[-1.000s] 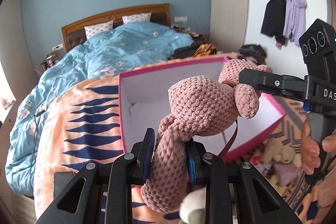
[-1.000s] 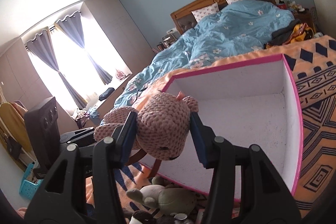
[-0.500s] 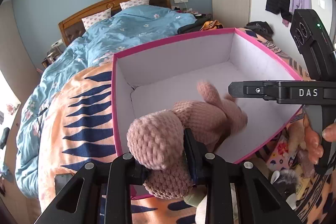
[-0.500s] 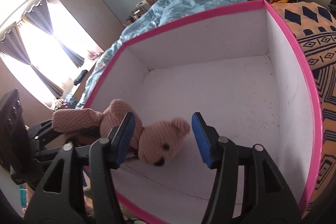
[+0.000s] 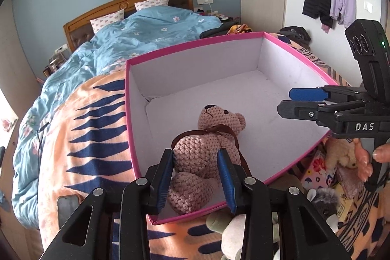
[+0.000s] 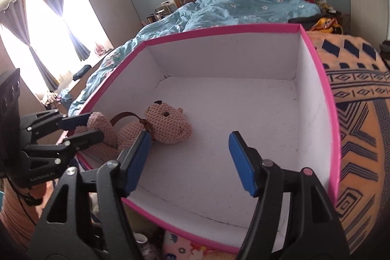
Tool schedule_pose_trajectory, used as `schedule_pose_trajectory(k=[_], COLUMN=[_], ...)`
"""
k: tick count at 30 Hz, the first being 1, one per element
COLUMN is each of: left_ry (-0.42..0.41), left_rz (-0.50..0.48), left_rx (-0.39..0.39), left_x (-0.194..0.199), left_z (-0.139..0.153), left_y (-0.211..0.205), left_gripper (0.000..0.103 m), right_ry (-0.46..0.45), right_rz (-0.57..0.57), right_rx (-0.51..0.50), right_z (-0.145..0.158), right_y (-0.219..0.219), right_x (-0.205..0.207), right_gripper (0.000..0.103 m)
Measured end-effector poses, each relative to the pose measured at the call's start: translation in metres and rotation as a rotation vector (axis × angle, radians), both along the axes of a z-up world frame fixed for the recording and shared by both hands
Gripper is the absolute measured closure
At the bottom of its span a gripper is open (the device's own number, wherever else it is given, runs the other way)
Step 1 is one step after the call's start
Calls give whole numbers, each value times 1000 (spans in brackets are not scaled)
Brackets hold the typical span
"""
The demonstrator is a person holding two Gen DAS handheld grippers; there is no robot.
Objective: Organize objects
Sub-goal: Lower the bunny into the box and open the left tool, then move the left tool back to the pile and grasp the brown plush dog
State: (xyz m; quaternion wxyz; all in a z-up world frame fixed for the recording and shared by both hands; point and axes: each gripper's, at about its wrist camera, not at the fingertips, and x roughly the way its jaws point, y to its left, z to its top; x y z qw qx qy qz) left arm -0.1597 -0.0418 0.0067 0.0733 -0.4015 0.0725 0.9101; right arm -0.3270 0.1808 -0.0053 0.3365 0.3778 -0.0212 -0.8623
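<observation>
A pink crocheted teddy bear (image 5: 209,135) with a brown ribbon lies on its back inside a pink-rimmed white box (image 5: 195,45) on the bed. It also shows in the right wrist view (image 6: 165,124), near the box's (image 6: 219,28) left wall. My left gripper (image 5: 197,174) is open, its blue pads on either side of the bear's legs, which still touch the pads. My right gripper (image 6: 189,160) is open and empty over the box's near edge; it also shows in the left wrist view (image 5: 292,100).
The box sits on an orange and navy patterned blanket (image 5: 92,138) beside a blue duvet (image 5: 146,33). Several plush toys (image 5: 338,157) lie below the box's near side. A dark phone (image 5: 67,206) lies on the blanket at left.
The bear has gone from being held above the box by both grippers to lying on the box floor. Both grippers have opened; the right one has let go and drawn back.
</observation>
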Motion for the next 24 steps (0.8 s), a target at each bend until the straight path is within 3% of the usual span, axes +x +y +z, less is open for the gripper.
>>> schedule_pose_trajectory(k=[8,11,12,13,15,21,24], left_ry=[14,67,86,105,145,199,208], left_rz=[-18,24,31,38,47,34,10], left_rx=[9,-13,-13,-4,18,102,121], left_x=[13,22,26,32,47,88,108], left_z=[0,2,3,5,9,16,14], left_y=[13,13,12,10,6,-4,-1], left_gripper=[66,56,48,42,39,36,35], right_ry=[31,35,40,46,49,106,144], right_rz=[-4,1,4,6,23,114,163], right_rx=[59,51,49,45,19,-26,-41], right_z=[-2,-1,0,2,6,17,21], right_y=[6,11,12,15,21,35,39], right_x=[-8,-2,1,6,15,62,89], right_gripper=[35,35,35,35,35,34,29])
